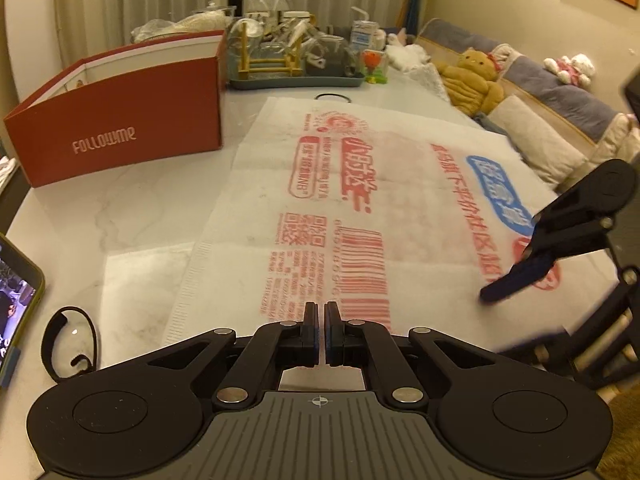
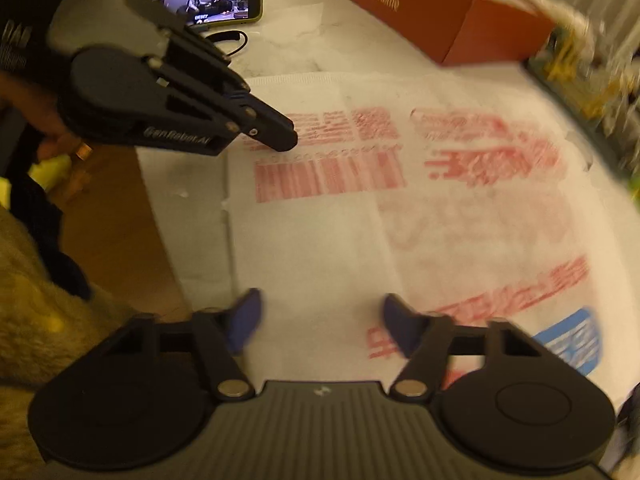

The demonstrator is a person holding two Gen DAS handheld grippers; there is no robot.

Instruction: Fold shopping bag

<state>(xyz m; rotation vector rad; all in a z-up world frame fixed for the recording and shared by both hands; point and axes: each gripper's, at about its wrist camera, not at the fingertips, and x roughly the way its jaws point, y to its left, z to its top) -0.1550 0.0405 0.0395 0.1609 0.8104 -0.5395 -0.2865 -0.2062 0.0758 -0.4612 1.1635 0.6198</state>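
Hovering over the white printed shopping bag [image 1: 360, 200] lying flat on the marble counter [image 1: 132, 208], we keep our left claw [image 1: 321, 314] pressed together, empty, at the lower centre of its frame. Our right claw [image 2: 320, 322] gapes apart above the bag's near edge. The bag's long axis runs away toward the upper frame, both claws near its near end.

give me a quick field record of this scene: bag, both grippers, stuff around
bag: white shopping bag with red and blue print, spread flat on marble table, unfolded
left gripper: shut, holds nothing, over the bag's near edge by the barcode
right gripper: open, above the bag's printed side, blurred
nearby: red box left of the bag, phone with its screen on, dish rack tray beyond the bag
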